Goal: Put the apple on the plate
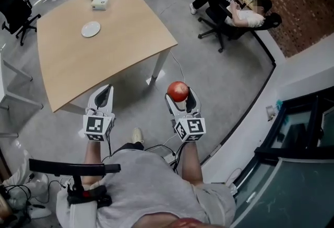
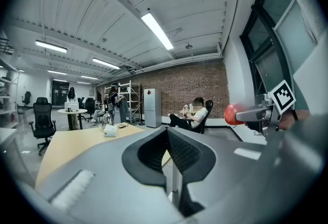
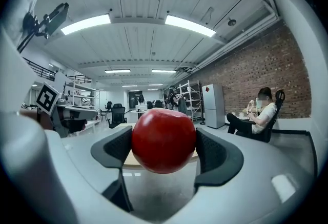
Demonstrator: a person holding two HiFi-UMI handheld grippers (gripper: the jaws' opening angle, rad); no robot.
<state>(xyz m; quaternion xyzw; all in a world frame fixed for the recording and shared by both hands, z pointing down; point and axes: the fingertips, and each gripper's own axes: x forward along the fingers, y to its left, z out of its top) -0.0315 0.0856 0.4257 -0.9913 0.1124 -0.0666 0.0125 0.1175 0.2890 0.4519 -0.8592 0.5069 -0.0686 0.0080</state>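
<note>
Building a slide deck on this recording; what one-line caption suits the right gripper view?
Right gripper shut on a red apple, with a brick wall and seated person to the right.

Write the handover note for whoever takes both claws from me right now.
The left claw is shut and empty, held above the floor near the table's near edge.
The right claw is shut on the apple, above the floor and short of the table.
The plate is bare, on the far part of the table.
Done: the apple is grasped and off any surface.
Left: step up to the table, carry the apple over the plate, set it down, open the right claw.
</note>
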